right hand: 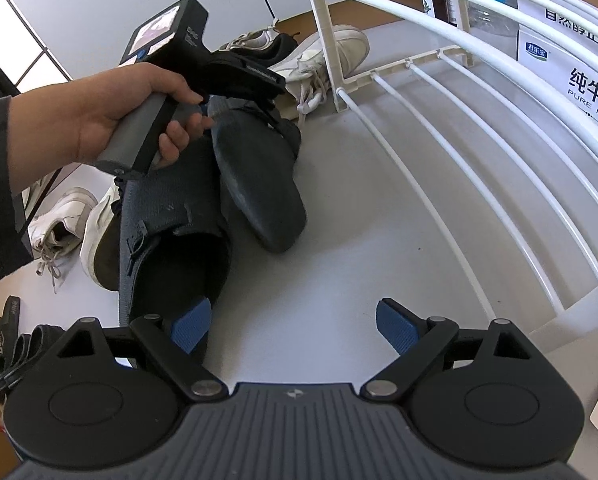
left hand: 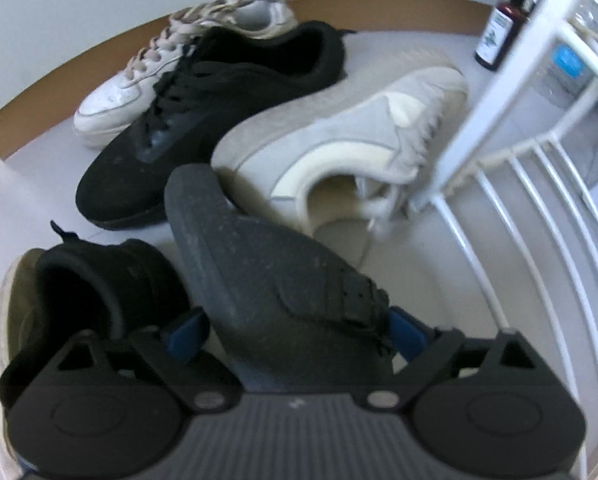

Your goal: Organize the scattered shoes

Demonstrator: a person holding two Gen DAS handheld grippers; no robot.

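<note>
Still unsorted: dark grey slipper (left hand: 267, 280) between the wide left gripper (left hand: 295, 334) jaws, grip unclear; right gripper (right hand: 293, 326) open, empty; white rack (right hand: 439, 92) bare.

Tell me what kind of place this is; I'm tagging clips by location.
Probably a home entryway or storage corner: loose shoes lie on a pale floor beside a white wire shoe rack, with a milk carton box and a dark bottle stored nearby.

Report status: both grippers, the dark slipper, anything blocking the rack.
Left gripper straddles the dark slipper, sole up; grip unconfirmed. Right gripper open, empty, over bare floor. Second slipper beside it. White rack unobstructed.
</note>
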